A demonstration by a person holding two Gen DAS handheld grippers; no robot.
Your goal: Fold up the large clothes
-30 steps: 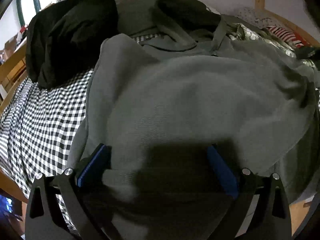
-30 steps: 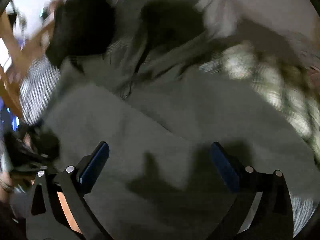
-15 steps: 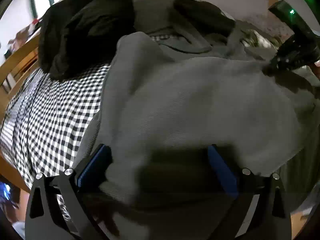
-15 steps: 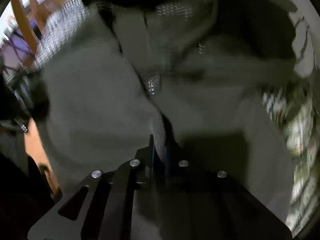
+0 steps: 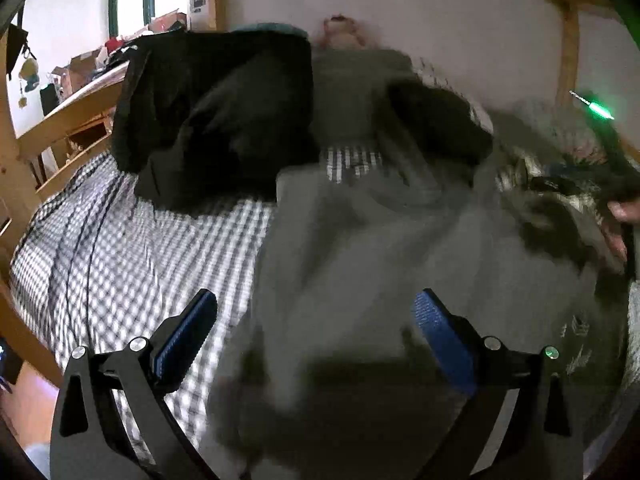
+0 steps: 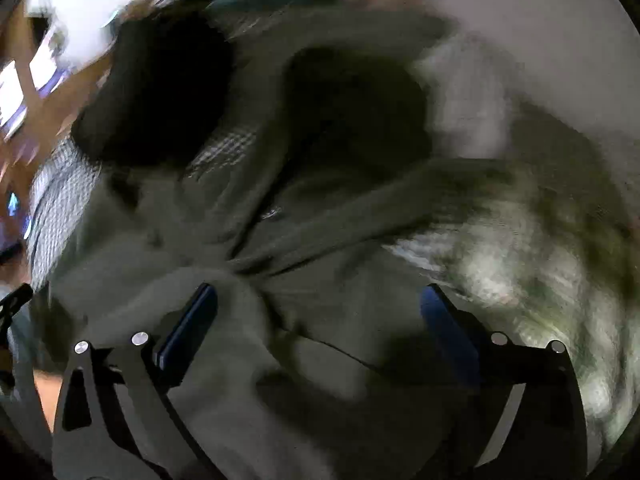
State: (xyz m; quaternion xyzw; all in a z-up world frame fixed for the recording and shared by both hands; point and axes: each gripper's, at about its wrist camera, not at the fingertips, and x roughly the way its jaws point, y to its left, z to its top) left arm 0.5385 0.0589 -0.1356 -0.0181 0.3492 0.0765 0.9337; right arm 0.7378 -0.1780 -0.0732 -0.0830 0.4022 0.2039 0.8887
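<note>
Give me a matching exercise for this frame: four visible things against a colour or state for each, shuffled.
Things:
1. grey hoodie
2. black garment
3. bed sheet
4. right tool

States:
a. black and white checks
b. heaped at the far left of the bed
c. jaws wide open
d. spread across the bed's middle

Pairs: 1-d, 2-b, 3-a, 4-c

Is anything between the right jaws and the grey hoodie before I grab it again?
Nothing visible. The right gripper stands open directly over the grey hoodie, jaws having just reopened with only its fabric below. The black garment lies further back.
</note>
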